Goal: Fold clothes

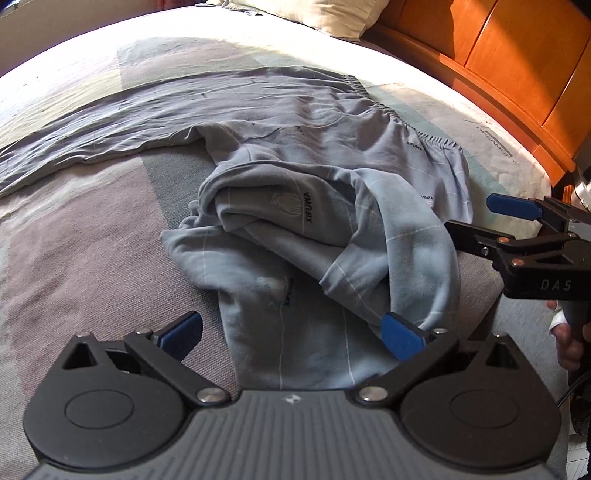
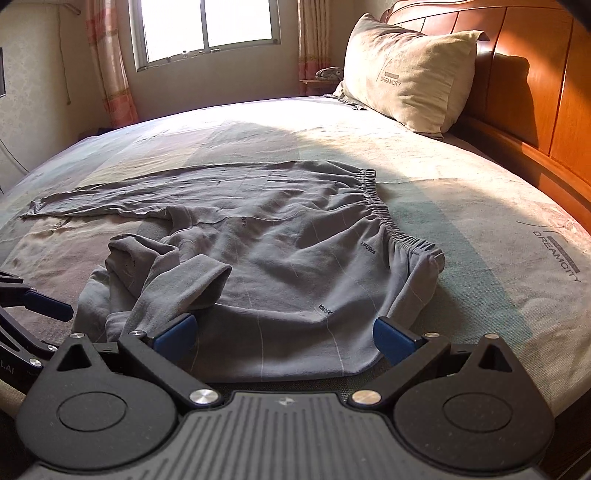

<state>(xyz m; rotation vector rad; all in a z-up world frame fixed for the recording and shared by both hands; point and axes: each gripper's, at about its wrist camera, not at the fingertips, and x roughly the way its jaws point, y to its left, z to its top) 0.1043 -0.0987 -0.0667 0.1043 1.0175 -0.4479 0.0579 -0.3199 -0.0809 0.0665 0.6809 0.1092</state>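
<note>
Grey-blue pants [image 1: 295, 155] lie on the bed, elastic waistband [image 1: 406, 125] toward the headboard. One leg stretches flat to the left [image 1: 92, 133]; the other leg is bunched in a heap [image 1: 295, 251] near the bed's front edge. My left gripper [image 1: 291, 336] is open, its blue fingers on either side of the bunched leg's front part. My right gripper [image 2: 284, 338] is open over the pants' near edge [image 2: 288, 354]; in the left wrist view it shows at the right [image 1: 476, 218], open beside the heap. The left gripper's fingers [image 2: 48, 304] show at the left edge of the right wrist view.
The bed has a patchwork sheet [image 2: 480, 229]. A beige pillow [image 2: 410, 74] leans on the orange wooden headboard [image 2: 535, 92] at the right. A window [image 2: 207, 29] with curtains is beyond the bed's far side. The headboard also shows in the left wrist view [image 1: 498, 55].
</note>
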